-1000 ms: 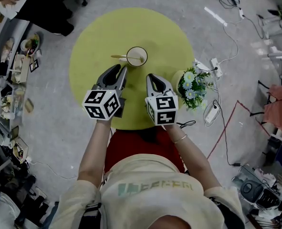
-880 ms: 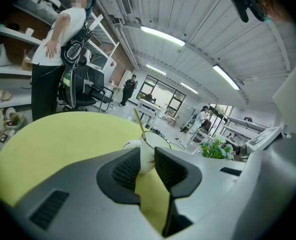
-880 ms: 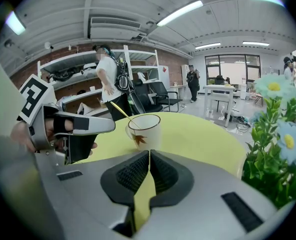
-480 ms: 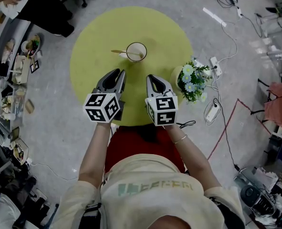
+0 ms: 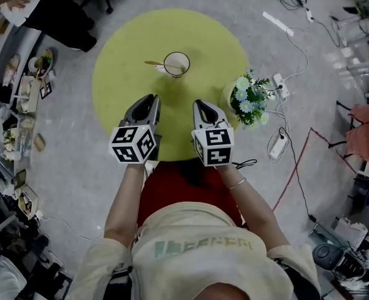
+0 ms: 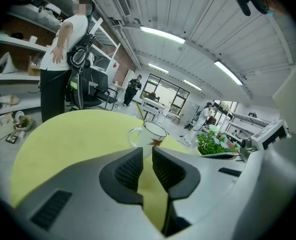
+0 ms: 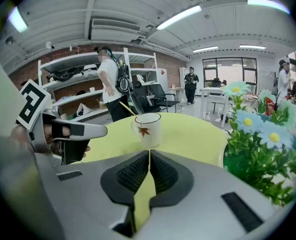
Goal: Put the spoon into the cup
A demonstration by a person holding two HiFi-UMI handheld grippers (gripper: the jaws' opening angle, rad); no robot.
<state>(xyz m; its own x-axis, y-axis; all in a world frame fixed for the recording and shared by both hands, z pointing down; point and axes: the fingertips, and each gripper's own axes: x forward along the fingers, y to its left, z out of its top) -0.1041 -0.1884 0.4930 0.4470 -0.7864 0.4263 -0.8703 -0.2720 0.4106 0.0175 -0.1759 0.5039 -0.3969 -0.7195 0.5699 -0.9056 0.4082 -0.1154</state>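
Head view, cup: the cup (image 5: 176, 64) stands on the round yellow table (image 5: 128, 49).
Head view, spoon: the spoon (image 5: 153, 63) sits in the cup, its handle leaning out over the rim to the cup's left.
Head view, grippers: the left gripper (image 5: 149, 99) and right gripper (image 5: 201, 104) are side by side on the person's side of the cup, well apart from it and pointed toward it.
Head view, flowers: the potted flowers (image 5: 246, 97) are to the cup's right, at the table's edge.
Left gripper view, jaws: parted by a narrow slit with nothing between them; the cup (image 6: 149, 136) is beyond the tips, untouched.
Right gripper view, jaws: pressed together at the tips and empty; the cup (image 7: 149, 129) is straight ahead, with the spoon handle (image 7: 126, 109) slanting up to its left.
Right gripper view, surroundings: the left gripper is to the cup's left and the flowers to its right.
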